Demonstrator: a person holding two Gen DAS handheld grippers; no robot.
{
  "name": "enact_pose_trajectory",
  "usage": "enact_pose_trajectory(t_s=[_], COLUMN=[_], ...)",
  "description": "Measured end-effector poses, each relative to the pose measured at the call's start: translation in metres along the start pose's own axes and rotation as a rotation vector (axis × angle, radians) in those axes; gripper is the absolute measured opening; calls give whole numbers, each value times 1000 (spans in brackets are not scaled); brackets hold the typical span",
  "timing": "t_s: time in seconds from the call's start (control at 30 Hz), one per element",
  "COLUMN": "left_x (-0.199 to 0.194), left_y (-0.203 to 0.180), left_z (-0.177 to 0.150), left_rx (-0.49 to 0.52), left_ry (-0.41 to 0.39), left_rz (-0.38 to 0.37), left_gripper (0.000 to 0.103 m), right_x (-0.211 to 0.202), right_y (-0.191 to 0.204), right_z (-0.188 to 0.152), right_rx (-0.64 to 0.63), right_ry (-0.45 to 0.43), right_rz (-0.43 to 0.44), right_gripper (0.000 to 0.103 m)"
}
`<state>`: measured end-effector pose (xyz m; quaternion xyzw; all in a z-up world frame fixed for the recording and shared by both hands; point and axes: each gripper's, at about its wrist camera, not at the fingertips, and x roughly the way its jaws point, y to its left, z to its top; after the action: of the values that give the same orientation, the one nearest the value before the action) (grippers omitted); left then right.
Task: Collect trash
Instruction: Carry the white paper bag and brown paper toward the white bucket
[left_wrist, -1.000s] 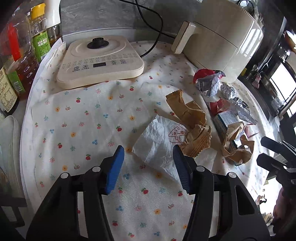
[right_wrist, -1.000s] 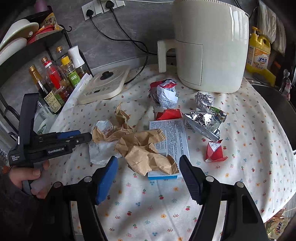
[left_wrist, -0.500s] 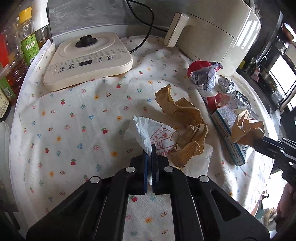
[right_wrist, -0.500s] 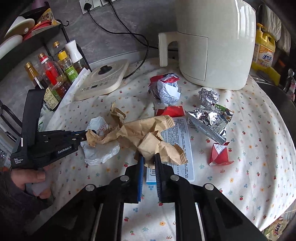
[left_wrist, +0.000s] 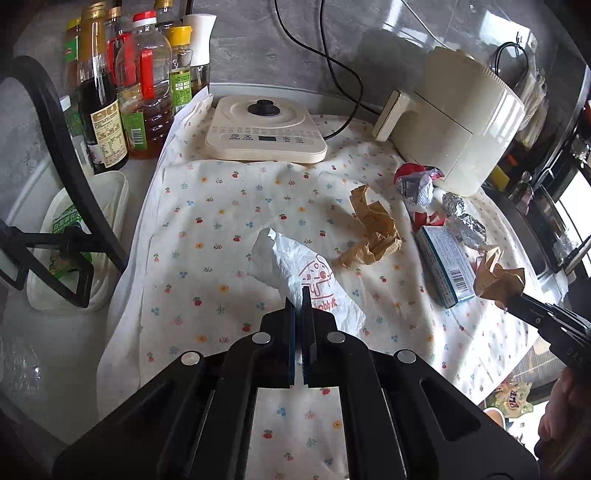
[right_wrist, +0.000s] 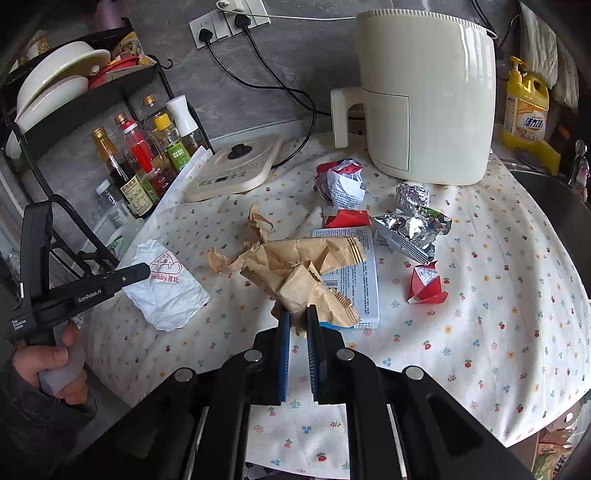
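Observation:
My left gripper is shut on a white paper wrapper with a red print, holding it just over the flowered cloth. The right wrist view shows that same gripper at the left, with the wrapper hanging from its tip. My right gripper is shut on a crumpled brown paper bag, which is raised over a blue-and-white box. In the left wrist view the right gripper holds the brown wad at the far right. A second brown paper scrap lies loose mid-table.
More trash lies on the cloth: a red-and-white crumpled wrapper, foil wrappers and a small red carton. Behind stand an air fryer, an induction cooker and bottles. A plastic tub sits left.
Both grippers went from open to shut, the left on the white wrapper and the right on the brown bag. The left has drawn the wrapper back and up, away from the brown papers.

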<state>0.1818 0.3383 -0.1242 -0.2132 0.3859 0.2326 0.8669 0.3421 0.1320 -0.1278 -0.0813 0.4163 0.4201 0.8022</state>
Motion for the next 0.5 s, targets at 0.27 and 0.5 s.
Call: enact_pose_trajectory(t_s=[0.27,0.5], left_x=[-53,-84], left_y=[-26,-57], left_z=[-30,-53], left_rx=[-13,2], left_ry=[-37,-61], left_rz=[42,35], left_gripper=[3,3], right_x=[-45,-84], right_y=[-15,-37], right_z=[-31,-59], right_rx=[6,29], right_ry=[-37,-62], right_rz=[60,63], right_gripper=[10,10])
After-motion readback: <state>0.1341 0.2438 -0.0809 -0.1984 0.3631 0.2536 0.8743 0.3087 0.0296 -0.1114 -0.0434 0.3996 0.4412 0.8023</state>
